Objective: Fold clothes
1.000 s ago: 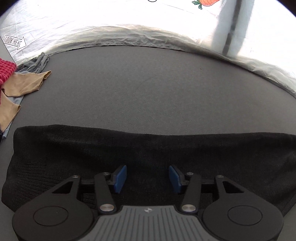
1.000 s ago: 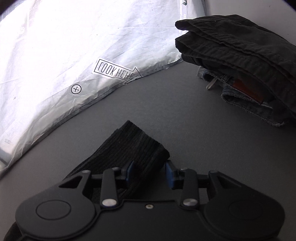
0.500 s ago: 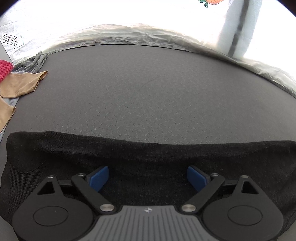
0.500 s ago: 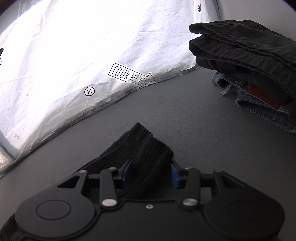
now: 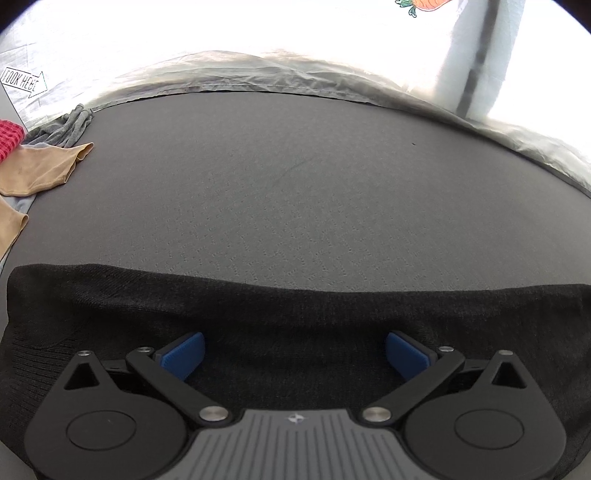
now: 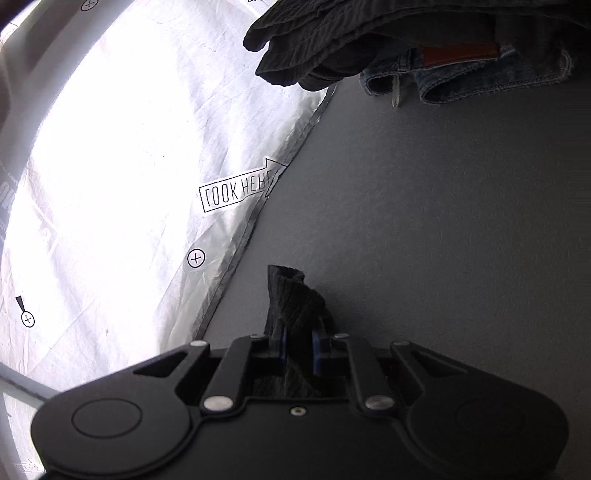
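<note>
Fingers of the left gripper [image 5: 293, 350] stand wide apart over a flat black knit garment [image 5: 295, 314] on the grey bench [image 5: 295, 184], while the right gripper [image 6: 298, 349] closes, pinching a bunched ribbed corner between its fingers, so folding looks barely begun.

My knit garment [image 5: 295, 317] lies along the mat's [image 5: 295, 203] near edge; folded trousers [image 6: 369, 33] sit on jeans [image 6: 480, 81] at its far edge.
</note>
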`<action>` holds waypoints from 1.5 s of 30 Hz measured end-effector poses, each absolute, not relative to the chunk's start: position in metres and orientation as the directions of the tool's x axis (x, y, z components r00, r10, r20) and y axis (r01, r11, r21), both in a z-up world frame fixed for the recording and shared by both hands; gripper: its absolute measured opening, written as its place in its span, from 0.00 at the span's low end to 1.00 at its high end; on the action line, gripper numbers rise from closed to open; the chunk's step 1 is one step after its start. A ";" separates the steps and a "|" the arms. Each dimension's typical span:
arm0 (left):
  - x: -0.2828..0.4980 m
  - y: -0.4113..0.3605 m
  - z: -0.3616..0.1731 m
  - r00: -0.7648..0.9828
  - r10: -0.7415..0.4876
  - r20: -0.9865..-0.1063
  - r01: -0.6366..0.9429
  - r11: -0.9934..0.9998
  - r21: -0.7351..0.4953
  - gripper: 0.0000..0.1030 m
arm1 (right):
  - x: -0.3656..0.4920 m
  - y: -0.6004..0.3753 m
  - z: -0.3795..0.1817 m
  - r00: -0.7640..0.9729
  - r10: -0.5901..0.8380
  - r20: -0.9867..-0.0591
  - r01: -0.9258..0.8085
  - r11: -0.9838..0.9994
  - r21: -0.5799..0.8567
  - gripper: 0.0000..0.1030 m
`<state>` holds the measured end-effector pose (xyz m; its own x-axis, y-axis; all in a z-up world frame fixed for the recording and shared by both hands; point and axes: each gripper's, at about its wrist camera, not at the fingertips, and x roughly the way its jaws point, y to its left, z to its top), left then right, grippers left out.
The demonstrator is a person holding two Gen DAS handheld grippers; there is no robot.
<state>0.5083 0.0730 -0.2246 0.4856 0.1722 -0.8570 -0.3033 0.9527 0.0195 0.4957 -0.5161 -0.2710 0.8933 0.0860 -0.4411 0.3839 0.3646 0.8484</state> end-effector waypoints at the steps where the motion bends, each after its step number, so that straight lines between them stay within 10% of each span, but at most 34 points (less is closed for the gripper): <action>1: 0.508 0.073 -0.225 0.488 0.173 -0.855 -0.303 0.953 0.019 1.00 | 0.491 -0.516 -0.278 0.918 0.110 -0.380 0.343 0.256 0.904 0.12; 10: 0.506 0.073 -0.225 0.502 0.171 -0.848 -0.294 0.956 0.019 1.00 | 0.471 -0.469 -0.314 0.985 0.166 -0.047 0.094 -0.288 0.953 0.12; 18: 0.505 0.073 -0.225 0.507 0.169 -0.845 -0.289 0.957 0.018 1.00 | 0.459 -0.394 -0.315 0.934 0.356 0.028 0.110 -0.363 0.925 0.13; 36: 0.497 0.071 -0.228 0.544 0.182 -0.819 -0.290 0.957 0.020 1.00 | 0.458 -0.259 -0.312 0.600 0.749 -0.281 0.372 0.050 0.927 0.12; 45: 0.495 0.070 -0.228 0.557 0.180 -0.811 -0.283 0.959 0.018 1.00 | 0.463 -0.240 -0.270 0.527 0.775 -0.348 0.312 0.205 0.928 0.34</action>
<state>0.4950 0.0703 -0.2284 0.5567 0.1796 -0.8110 -0.2831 0.9589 0.0180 0.4632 -0.2399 -0.2697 0.5273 0.7752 -0.3479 0.3116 0.2045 0.9280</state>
